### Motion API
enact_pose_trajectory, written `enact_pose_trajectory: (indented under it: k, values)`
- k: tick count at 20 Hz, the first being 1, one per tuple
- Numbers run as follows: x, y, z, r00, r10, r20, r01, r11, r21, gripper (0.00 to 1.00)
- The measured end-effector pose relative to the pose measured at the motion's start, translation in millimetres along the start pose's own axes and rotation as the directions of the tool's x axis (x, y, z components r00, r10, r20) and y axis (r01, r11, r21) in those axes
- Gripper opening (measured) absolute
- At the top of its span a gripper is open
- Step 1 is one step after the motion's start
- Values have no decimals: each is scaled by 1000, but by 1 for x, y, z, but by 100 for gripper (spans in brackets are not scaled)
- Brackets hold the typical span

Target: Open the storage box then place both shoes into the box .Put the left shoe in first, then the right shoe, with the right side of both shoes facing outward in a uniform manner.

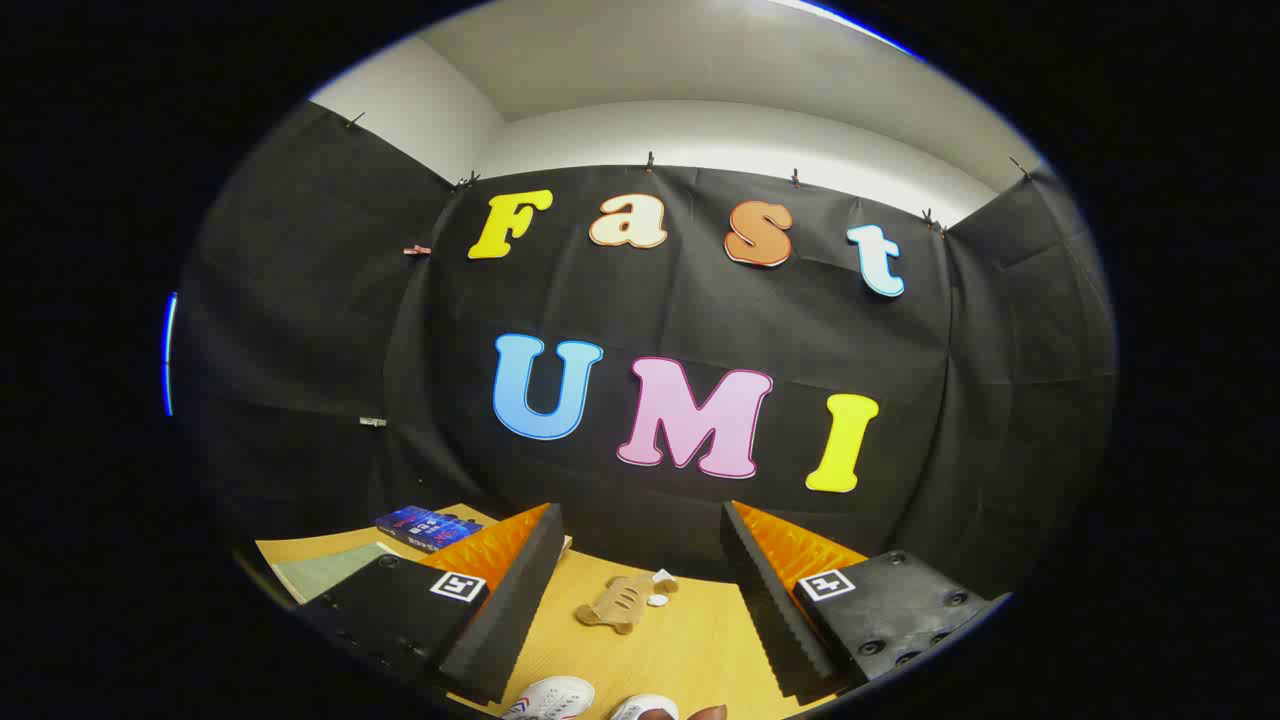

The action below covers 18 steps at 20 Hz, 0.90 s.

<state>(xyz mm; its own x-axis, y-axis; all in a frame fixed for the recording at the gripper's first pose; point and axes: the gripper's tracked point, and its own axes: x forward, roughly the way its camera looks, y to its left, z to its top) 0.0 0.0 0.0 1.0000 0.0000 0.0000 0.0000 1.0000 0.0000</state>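
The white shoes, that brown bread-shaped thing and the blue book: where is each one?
White shoes (553, 697), gripper view: upper of the left-hand shoe.
Bread-shaped thing (615, 604), gripper view: its ridged middle.
Blue book (428, 527), gripper view: its cover.

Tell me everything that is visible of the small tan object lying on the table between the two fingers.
The tan object lies flat on the wooden table, ahead of the open tool and between its two fingers, touching neither. It looks like a soft, flat, light brown piece with an uneven outline and faint ridges; what it is cannot be told. Two small white bits lie at its far end, close to it or touching it. The white shoes lie nearer to the camera, apart from it.
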Motion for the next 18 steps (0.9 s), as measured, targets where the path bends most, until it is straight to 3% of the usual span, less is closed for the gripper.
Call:
enact_pose_trajectory:
  k: [14, 18]
  values:
    - [-2, 0, 3, 1000, 20, -5, -21, 999, -30, 97]
    - [1, 17, 5, 996, 90, -1, -90, 996, -10, 96]
